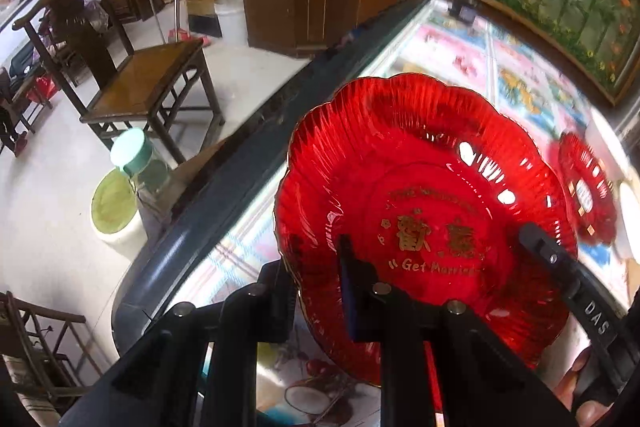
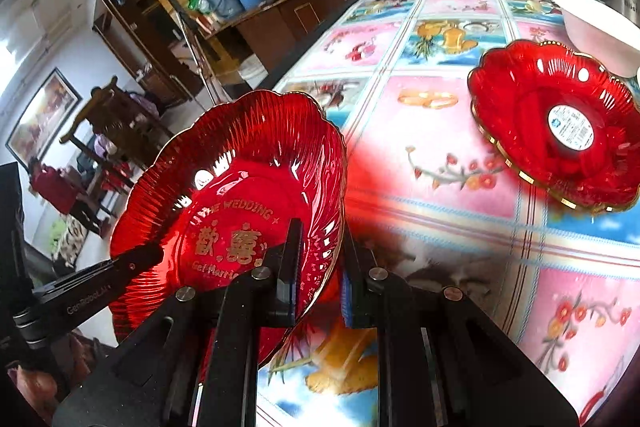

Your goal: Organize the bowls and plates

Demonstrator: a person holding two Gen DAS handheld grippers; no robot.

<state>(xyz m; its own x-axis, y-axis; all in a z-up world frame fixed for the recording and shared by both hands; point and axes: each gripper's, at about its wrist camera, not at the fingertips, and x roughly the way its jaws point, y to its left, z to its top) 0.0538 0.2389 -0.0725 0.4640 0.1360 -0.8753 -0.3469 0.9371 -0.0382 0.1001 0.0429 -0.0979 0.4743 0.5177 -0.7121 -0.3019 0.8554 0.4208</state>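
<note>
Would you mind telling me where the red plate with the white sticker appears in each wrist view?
Left wrist: the stickered red plate lies at the right edge, beyond the held wedding plate.
Right wrist: it lies upper right on the tablecloth, beside a white bowl.
Shared landmark: the wedding plate.

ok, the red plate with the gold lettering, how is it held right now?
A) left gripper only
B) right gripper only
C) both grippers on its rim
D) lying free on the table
C: the right gripper clamps the lettered red plate at its rim, and the left gripper grips the opposite edge.
</note>
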